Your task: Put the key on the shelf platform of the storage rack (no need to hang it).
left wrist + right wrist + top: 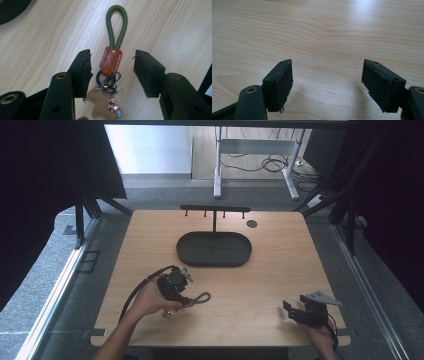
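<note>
At lower left of the high view the left gripper [186,296] stood spread astride a keychain [111,75], whose brown tab, rings and charm its own view revealed, while the right gripper [327,83] gaped over bare table [324,30], the black tray [214,249] beyond.

The left hand [150,300] is holding the left gripper [186,296] at about seven o'clock, its jaws standing apart and pointing toward three o'clock. The right gripper [290,309] is sitting at five o'clock, jaws spread wide, facing nine o'clock.
</note>
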Motion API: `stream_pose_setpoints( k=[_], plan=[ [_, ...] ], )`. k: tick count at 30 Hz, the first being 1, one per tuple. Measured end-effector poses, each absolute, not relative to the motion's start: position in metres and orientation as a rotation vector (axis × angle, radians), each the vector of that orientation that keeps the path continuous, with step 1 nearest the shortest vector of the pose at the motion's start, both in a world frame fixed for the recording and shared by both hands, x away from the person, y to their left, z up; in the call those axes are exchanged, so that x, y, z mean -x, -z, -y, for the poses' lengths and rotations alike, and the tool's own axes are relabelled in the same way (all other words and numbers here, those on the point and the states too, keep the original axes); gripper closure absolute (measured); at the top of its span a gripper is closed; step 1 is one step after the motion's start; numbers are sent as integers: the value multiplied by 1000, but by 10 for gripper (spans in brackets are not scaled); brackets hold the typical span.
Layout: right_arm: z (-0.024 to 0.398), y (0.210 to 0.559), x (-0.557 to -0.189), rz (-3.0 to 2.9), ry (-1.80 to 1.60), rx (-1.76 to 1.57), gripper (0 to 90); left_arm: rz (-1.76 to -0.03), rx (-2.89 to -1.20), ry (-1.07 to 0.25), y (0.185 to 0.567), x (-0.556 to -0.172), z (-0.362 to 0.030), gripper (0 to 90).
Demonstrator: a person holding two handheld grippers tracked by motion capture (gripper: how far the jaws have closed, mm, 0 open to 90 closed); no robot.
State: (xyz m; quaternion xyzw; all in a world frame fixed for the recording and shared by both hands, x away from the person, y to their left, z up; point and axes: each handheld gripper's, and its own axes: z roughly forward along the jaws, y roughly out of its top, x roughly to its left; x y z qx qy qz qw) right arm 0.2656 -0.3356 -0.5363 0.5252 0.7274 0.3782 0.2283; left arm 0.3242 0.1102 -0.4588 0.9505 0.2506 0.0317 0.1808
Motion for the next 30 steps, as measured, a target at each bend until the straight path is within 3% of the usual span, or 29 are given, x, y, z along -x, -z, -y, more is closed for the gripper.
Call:
stream_pose_setpoints(
  k=[30],
  plan=[
    [333,538,-267,-2025,-1003,-1444,263,-678,-2727,-46,477,-329,-101,527]
  ],
)
